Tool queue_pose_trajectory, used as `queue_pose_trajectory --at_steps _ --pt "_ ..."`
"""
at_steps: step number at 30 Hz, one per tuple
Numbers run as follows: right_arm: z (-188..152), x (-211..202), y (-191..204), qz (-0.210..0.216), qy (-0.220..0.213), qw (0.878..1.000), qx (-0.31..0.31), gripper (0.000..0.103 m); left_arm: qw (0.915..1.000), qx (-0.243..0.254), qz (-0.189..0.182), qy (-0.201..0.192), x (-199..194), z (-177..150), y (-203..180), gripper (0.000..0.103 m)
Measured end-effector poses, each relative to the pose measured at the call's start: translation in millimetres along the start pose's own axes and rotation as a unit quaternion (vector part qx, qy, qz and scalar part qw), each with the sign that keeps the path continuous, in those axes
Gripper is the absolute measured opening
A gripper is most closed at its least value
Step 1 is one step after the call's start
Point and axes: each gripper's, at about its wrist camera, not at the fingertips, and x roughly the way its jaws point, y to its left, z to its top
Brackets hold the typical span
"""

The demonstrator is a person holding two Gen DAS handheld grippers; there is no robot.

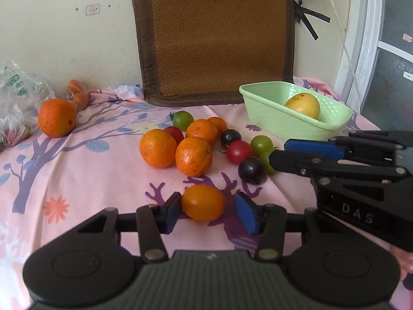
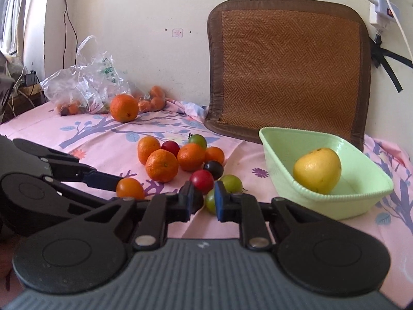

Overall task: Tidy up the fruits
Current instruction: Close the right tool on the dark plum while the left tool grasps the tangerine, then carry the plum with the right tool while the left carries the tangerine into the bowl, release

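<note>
Smooth oval orange tomato (image 1: 202, 202), long axis crosswise, sits between my spread left claw (image 1: 207, 213); my right claw (image 2: 204, 201) nearly clenched, gripping nothing, beside glossy green tomato (image 2: 210, 201).

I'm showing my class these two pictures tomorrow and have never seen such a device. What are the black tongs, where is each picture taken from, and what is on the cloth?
The black tongs are two hand-held grippers, each with a camera looking along its fingers. One picture comes from the left gripper, the other from the right gripper. On the pink cloth lie oranges, with small red, green and dark tomatoes beside them. A green basket holds one yellow fruit. The left gripper is open around a small orange tomato, one pad touching it, not yet squeezing. The right gripper is open near a green tomato. A plastic bag lies at the back.
</note>
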Motion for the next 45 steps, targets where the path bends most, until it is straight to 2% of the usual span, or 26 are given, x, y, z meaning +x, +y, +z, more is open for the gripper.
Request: queue_pose_trajectory --at_steps 5,6,10,13,14,15,22,25,28,30,32,36,39,43,45 --pt "3.5 6.2 8.2 0.021 0.009 0.999 -0.034 0.022 0.9998 -0.014 -0.013 0.001 -12.2 -2.0 13.7 0.035" --pt "3.5 7.1 12.2 0.019 0.009 0.999 -0.047 0.025 0.9997 -0.016 -0.016 -0.002 -18.2 -5.2 17.4 0.035" --pt "-0.4 22.5 26.4 -0.006 0.03 0.994 -0.106 0.031 0.9989 -0.037 -0.031 -0.003 -36.0 -14.9 34.2 0.035" --pt "-5.6 29.5 36.4 -0.02 0.024 0.988 -0.15 0.031 0.9979 -0.052 -0.039 -0.002 -41.4 -18.2 40.0 0.035" --pt "-6.8 29.2 40.8 -0.031 0.023 0.985 -0.167 0.026 0.998 -0.051 -0.037 -0.003 -42.1 -18.6 39.0 0.035" --pt "-8.1 26.8 43.5 -0.039 0.018 0.983 -0.177 0.026 0.9982 -0.049 -0.035 -0.004 -42.7 -18.5 38.0 0.035" --pt "-22.4 -36.9 31.6 -0.051 -0.035 0.991 -0.116 0.026 0.9975 -0.032 -0.061 -0.019 -50.1 -16.8 18.5 0.035" --pt "-36.0 -56.2 20.8 -0.055 -0.025 0.995 -0.085 0.026 0.998 -0.02 -0.06 -0.008 -42.1 -16.7 6.0 0.035" --pt "-47.6 -58.9 12.9 -0.061 -0.005 0.996 -0.062 0.026 0.9982 -0.016 -0.057 0.012 -32.1 -20.1 -3.8 0.035" --pt "-52.0 -55.5 6.7 -0.059 0.01 0.997 -0.044 0.028 0.9989 -0.005 -0.046 0.009 -32.1 -21.0 -10.6 0.035" --pt "-54.7 -55.2 3.8 -0.056 0.012 0.998 -0.03 0.03 0.9986 -0.005 -0.051 0.011 -32.8 -18.8 -14.4 0.035" --pt "-58.1 -54.1 -4.7 -0.034 0.025 0.999 -0.001 0.027 0.9984 0.006 -0.057 0.0 -36.5 -6.0 -26.7 0.035" --pt "-55.6 -64.0 -17.3 -0.041 -0.017 0.999 0.023 0.027 0.9969 0.014 -0.077 -0.006 -32.8 14.7 -40.5 0.035" --pt "-40.0 -67.0 -46.0 -0.099 -0.084 0.99 0.053 0.028 0.9943 0.019 -0.099 -0.035 -14.7 56.0 -63.8 0.035" --pt "-31.6 -57.6 -65.6 -0.127 -0.096 0.985 0.07 0.028 0.9936 0.015 -0.104 -0.042 3.0 76.0 -73.2 0.035"
